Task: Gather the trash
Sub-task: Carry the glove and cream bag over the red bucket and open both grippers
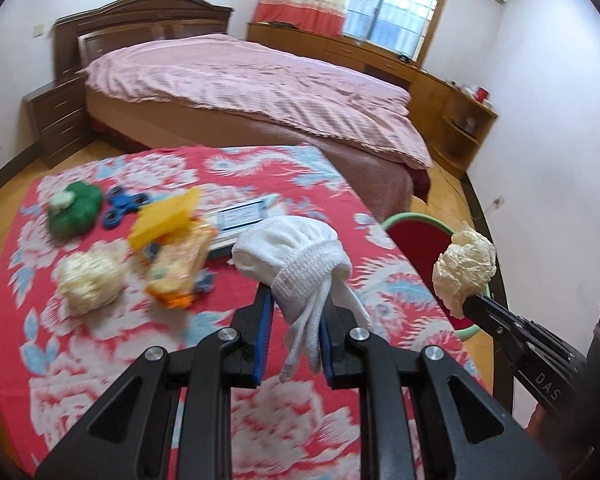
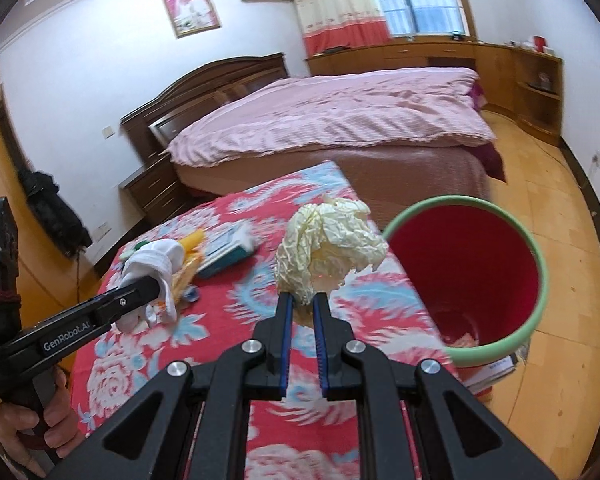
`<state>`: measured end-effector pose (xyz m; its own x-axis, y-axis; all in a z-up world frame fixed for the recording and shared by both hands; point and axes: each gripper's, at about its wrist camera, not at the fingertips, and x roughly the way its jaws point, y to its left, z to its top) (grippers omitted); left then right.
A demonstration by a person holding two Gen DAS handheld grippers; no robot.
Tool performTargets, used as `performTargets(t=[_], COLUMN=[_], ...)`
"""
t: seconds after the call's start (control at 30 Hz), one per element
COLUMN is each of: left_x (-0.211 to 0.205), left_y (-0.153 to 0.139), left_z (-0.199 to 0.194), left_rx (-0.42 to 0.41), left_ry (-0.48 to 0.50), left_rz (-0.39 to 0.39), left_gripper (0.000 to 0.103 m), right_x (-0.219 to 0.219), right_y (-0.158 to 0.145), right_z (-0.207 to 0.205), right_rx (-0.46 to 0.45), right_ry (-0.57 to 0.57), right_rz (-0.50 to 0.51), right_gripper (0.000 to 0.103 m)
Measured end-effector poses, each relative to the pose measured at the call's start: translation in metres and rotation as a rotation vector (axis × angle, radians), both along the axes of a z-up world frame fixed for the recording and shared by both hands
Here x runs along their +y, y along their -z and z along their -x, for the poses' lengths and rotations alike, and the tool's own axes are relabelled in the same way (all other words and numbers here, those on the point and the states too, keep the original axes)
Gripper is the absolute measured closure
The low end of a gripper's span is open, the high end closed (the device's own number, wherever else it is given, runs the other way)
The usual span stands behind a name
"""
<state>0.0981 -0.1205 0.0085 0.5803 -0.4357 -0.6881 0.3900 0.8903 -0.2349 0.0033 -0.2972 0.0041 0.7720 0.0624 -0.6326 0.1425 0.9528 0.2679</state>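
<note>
My left gripper (image 1: 298,300) is shut on a bundled white glove (image 1: 296,254), held above the red flowered table; the same glove (image 2: 152,264) shows at the left of the right wrist view. My right gripper (image 2: 303,300) is shut on a crumpled cream paper ball (image 2: 328,244), lifted over the table's right edge beside the bin. That paper ball (image 1: 464,268) also appears at the right of the left wrist view. A red bin with a green rim (image 2: 466,272) stands on the floor just right of the table, with some scraps at its bottom.
On the table (image 1: 120,340) lie another crumpled paper ball (image 1: 88,282), a snack wrapper (image 1: 180,264), a yellow piece (image 1: 164,218), a green toy (image 1: 74,208), a blue spinner (image 1: 122,206) and a booklet (image 1: 244,216). A pink-covered bed (image 1: 252,92) stands behind.
</note>
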Motion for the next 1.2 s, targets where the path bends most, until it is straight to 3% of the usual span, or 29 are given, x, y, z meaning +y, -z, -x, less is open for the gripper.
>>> performTargets(t=[0.57,1.03,1.13,1.2], left_x=[-0.118,-0.196,-0.201,-0.203], left_y=[0.013,0.038,0.042,0.044], left_z=[-0.020,-0.036,-0.038,-0.040], left_rx=[0.002,0.020,0.026,0.034], left_ry=[0.181,0.297,0.293,0.289], left_rz=[-0.036,-0.066,-0.069,-0.077], left_gripper=[0.083,0.083,0.079,0.074], right_x=[-0.103,-0.157,-0.163,-0.165], right_y=[0.030,0.066,0.068,0.069], right_z=[0.003,-0.003,-0.003,-0.002], right_rx=[0.066,0.115,0.110,0.103], right_ry=[0.197,0.284,0.292,0.298], right_rz=[-0.044,-0.110,-0.118,-0.123], right_gripper=[0.091,0.087,0.084,0.072])
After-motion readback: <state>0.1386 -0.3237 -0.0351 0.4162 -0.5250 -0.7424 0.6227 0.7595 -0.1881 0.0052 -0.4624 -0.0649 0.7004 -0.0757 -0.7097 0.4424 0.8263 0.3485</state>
